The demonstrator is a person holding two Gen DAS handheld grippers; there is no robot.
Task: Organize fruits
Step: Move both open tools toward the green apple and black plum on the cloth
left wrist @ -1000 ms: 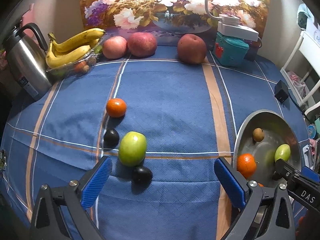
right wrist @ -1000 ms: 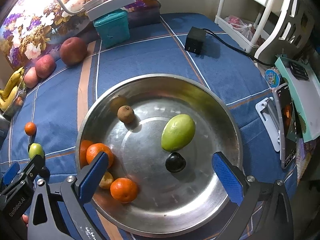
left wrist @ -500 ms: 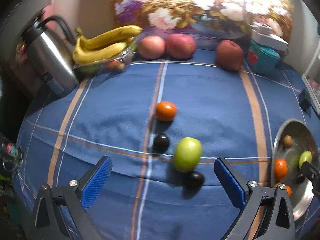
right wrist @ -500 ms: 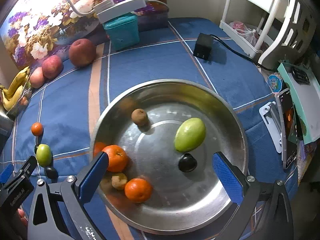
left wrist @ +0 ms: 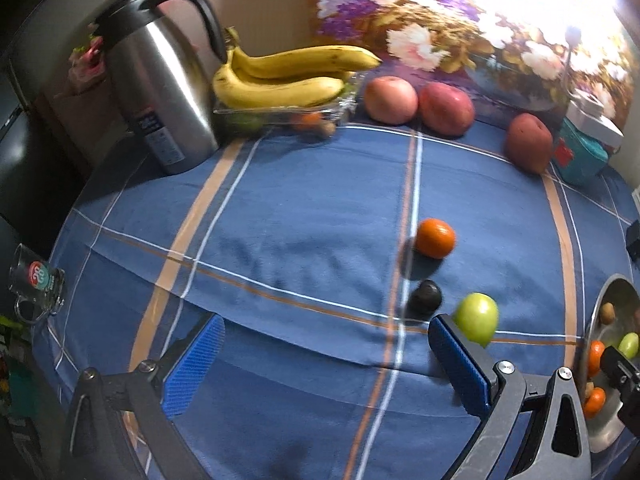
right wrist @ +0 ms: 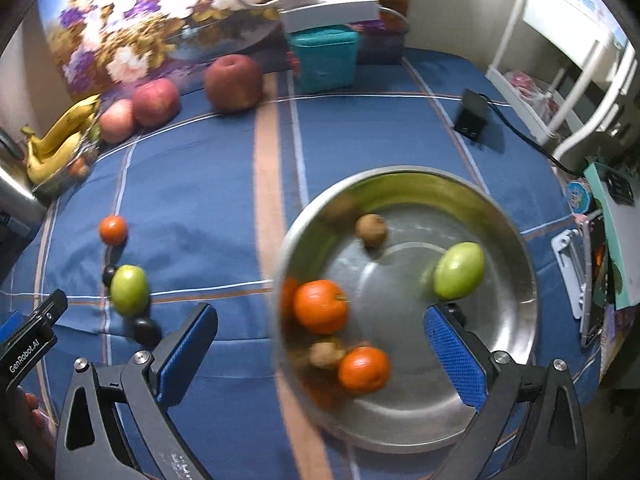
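The left gripper's right finger [left wrist: 460,364] is covering the lower edge of the green apple [left wrist: 477,322], and the steel bowl [left wrist: 612,292] is running off the right edge. In the right wrist view the bowl's near-left contents are smearing with blur; a dark fruit [right wrist: 109,275] is hiding partly behind the apple there

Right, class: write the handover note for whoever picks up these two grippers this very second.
Left gripper: jaws open, empty, over the cloth.
Right gripper: jaws open, empty, over the steel bowl.
In the bowl: two oranges, a green fruit, two small brown fruits.
Left on the cloth: orange, green apple, two dark fruits.
Bananas and three red apples sit at the back.
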